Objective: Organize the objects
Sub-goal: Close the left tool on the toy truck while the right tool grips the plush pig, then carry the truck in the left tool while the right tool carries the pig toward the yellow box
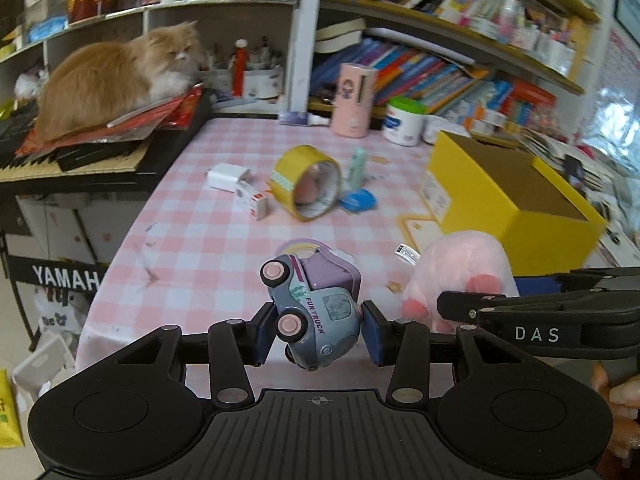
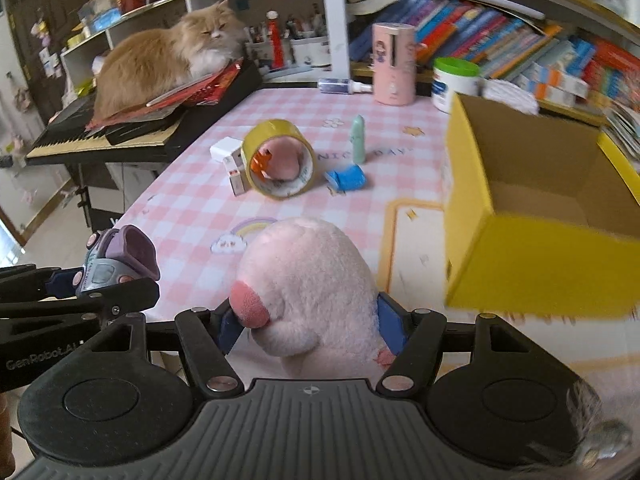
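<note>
Barely started, I'd say: the yellow box point(image 2: 532, 200) looks empty as far as I can see. My left tongs point(image 1: 317, 330) are clamped on the toy truck point(image 1: 316, 312), lifted off the surface point(image 1: 208, 240), and my right tongs point(image 2: 306, 324) squeeze the pink plush point(image 2: 308, 292) just beside the box. Tape roll point(image 1: 306, 182), charger point(image 1: 226, 176), blue clip point(image 1: 358, 200) and green tube point(image 2: 357, 138) are not yet sorted.
</note>
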`<action>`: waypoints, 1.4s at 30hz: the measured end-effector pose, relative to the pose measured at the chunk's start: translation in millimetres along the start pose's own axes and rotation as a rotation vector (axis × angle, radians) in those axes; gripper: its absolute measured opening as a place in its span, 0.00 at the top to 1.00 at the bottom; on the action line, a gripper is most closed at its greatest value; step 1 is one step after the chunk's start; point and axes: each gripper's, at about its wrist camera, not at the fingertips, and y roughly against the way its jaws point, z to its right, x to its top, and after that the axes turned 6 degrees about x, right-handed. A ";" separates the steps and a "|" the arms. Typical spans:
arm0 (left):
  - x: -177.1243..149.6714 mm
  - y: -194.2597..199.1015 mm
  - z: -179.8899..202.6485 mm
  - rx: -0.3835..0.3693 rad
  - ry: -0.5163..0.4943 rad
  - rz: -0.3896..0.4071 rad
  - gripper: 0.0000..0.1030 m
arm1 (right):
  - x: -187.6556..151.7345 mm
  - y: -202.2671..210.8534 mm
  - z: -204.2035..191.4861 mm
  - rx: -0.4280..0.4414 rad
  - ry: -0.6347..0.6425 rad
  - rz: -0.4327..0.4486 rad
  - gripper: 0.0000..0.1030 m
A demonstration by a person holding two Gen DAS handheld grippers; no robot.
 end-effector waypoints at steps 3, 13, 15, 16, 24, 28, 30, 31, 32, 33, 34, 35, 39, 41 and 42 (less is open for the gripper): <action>-9.9 9.7 6.7 -0.030 -0.023 0.003 0.58 | -16.7 17.2 -0.2 -0.023 -0.030 0.016 0.37; -25.5 26.2 48.5 -0.163 -0.154 0.005 0.58 | -71.3 70.2 19.2 -0.140 -0.173 0.038 0.37; -24.0 27.6 56.6 -0.180 -0.177 0.010 0.58 | -75.9 78.0 26.6 -0.161 -0.204 0.046 0.37; -23.1 27.4 61.1 -0.188 -0.188 0.012 0.58 | -77.9 81.9 29.9 -0.172 -0.219 0.050 0.37; -14.2 22.8 103.2 -0.254 -0.256 0.018 0.58 | -91.3 110.2 61.8 -0.244 -0.300 0.085 0.37; -10.5 19.9 122.5 -0.271 -0.278 0.026 0.58 | -95.9 119.4 82.9 -0.264 -0.341 0.084 0.37; -8.8 18.5 129.4 -0.273 -0.283 0.029 0.58 | -95.8 121.8 90.5 -0.265 -0.349 0.084 0.37; -7.2 17.5 132.1 -0.272 -0.283 0.030 0.58 | -95.5 123.1 93.7 -0.264 -0.349 0.086 0.37; -6.2 16.7 134.4 -0.271 -0.282 0.031 0.58 | -94.6 124.0 96.5 -0.262 -0.347 0.087 0.37; -5.4 16.2 136.4 -0.270 -0.282 0.033 0.58 | -93.5 124.8 98.8 -0.261 -0.344 0.088 0.37; -4.2 15.0 138.4 -0.268 -0.282 0.034 0.58 | -92.9 125.1 100.8 -0.259 -0.341 0.088 0.37; -3.4 14.3 140.2 -0.267 -0.282 0.036 0.58 | -91.6 124.9 103.1 -0.258 -0.340 0.088 0.37; -0.7 11.7 145.6 -0.262 -0.287 0.037 0.58 | -87.6 124.5 112.7 -0.256 -0.340 0.093 0.37; 0.8 10.1 147.6 -0.258 -0.289 0.037 0.58 | -86.8 123.9 114.7 -0.254 -0.341 0.092 0.37; 1.3 9.5 148.2 -0.256 -0.289 0.037 0.58 | -85.9 123.5 116.8 -0.252 -0.342 0.090 0.37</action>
